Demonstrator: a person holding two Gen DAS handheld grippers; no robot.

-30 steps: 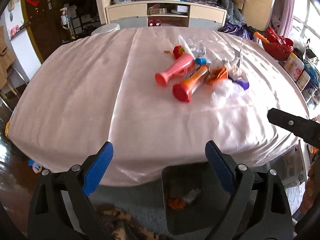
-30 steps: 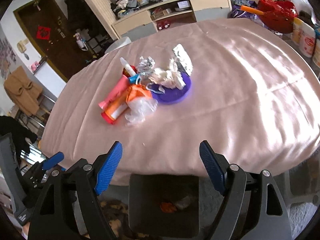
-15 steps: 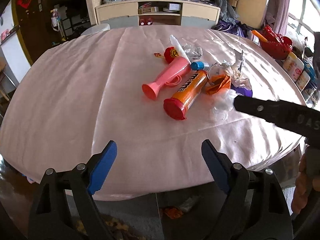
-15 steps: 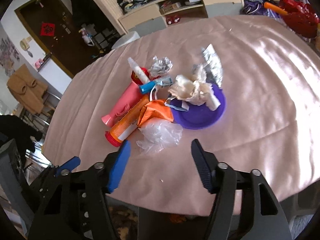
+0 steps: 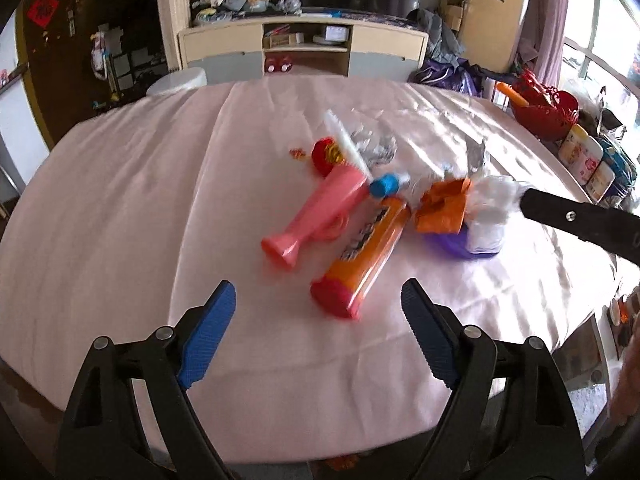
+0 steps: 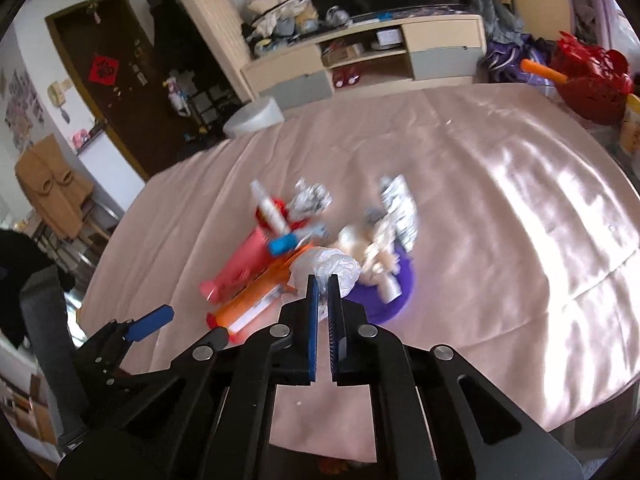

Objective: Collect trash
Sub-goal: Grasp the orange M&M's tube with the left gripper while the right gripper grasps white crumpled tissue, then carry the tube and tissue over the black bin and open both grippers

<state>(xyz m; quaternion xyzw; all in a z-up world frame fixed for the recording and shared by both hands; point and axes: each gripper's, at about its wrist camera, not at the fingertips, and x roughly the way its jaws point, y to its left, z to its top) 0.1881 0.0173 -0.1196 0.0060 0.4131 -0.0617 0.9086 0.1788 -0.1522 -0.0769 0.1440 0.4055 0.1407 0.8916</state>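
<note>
Held crumpled clear plastic (image 6: 326, 266) at the very tips of the right gripper (image 6: 323, 280), tongs pressed together on the film after just closing. Kept it at the 6 o'clock edge of the trash pile, in front of the purple plate (image 6: 400, 296) and just beside an orange wrapper (image 5: 444, 204). Hung the left gripper (image 5: 318, 285) at 6 o'clock from an orange tube (image 5: 368, 248), tongs spread wide after easing slightly inward, with nothing between them. Lay beside that tube, at its 10 o'clock, a pink tube (image 5: 316, 216). Found bare pink tablecloth (image 5: 120, 208) from 7 round to 12 o'clock of the pile in the left view, and wide at 3 o'clock in the right view. Met the near table edge at 6 o'clock under both grippers. Carried on the plate crumpled paper (image 6: 372, 244) and a foil strip (image 6: 400, 204). Sat off the far edge at 2 o'clock a red basket (image 6: 588, 80) with an orange stick poking out, contents otherwise unclear.
</note>
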